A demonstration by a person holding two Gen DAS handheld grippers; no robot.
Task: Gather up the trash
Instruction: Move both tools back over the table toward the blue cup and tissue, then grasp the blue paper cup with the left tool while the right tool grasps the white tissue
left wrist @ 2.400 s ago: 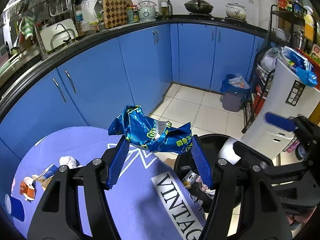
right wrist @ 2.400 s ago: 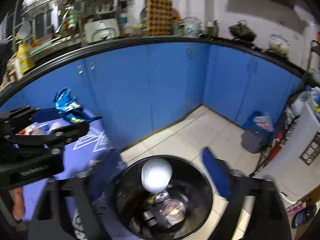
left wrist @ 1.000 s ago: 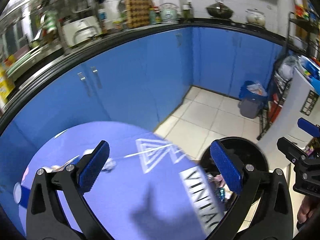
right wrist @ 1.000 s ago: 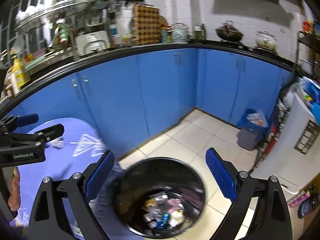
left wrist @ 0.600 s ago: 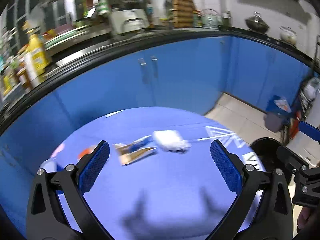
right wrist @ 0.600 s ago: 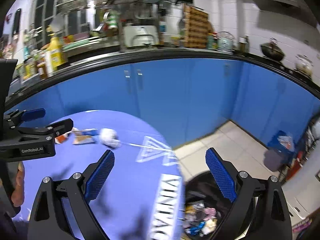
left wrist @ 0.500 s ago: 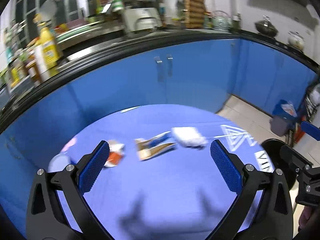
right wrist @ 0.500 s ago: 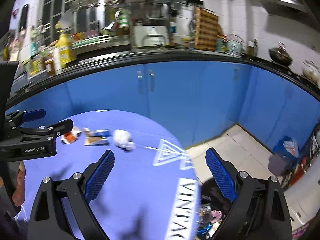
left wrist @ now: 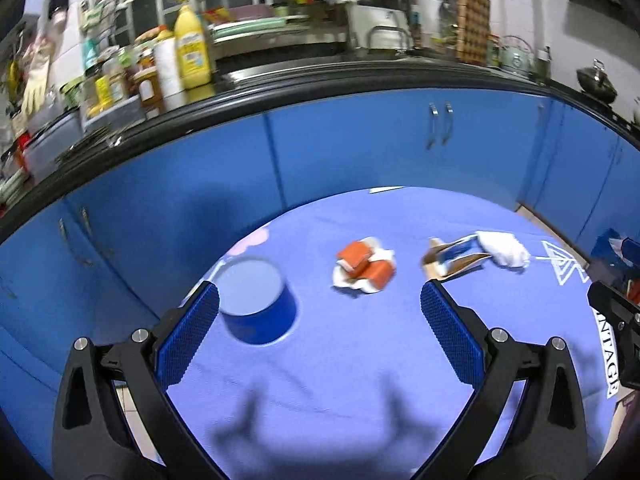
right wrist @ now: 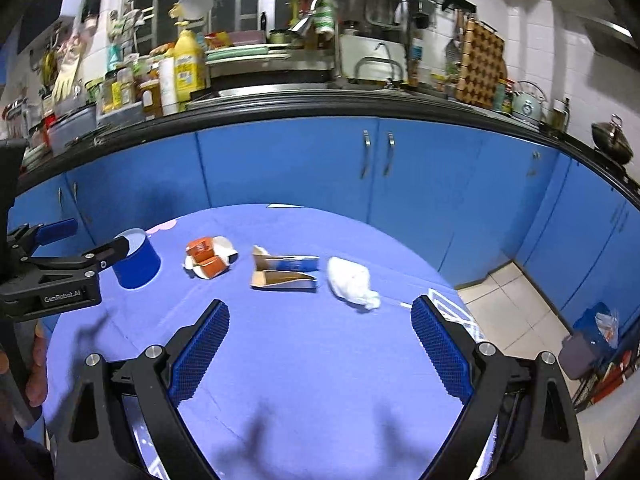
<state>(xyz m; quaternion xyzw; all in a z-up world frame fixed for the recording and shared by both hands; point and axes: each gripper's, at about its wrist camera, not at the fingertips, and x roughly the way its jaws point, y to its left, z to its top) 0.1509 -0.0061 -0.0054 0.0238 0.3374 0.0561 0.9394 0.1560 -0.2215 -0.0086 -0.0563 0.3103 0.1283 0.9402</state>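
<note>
The left tool and the right tool, both spread apart and gripping nothing, are hovering over the desk, with the orange wrapper, torn carton, white tissue and empty-looking blue cup lying ahead of them.

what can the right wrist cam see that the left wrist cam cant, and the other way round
Only the right wrist view shows the left gripper from the side, open, and the floor tiles. Only the left wrist view shows the printed lettering on the cloth. Both show the blue cup, orange wrapper, torn carton and white wad on the blue tablecloth.
</note>
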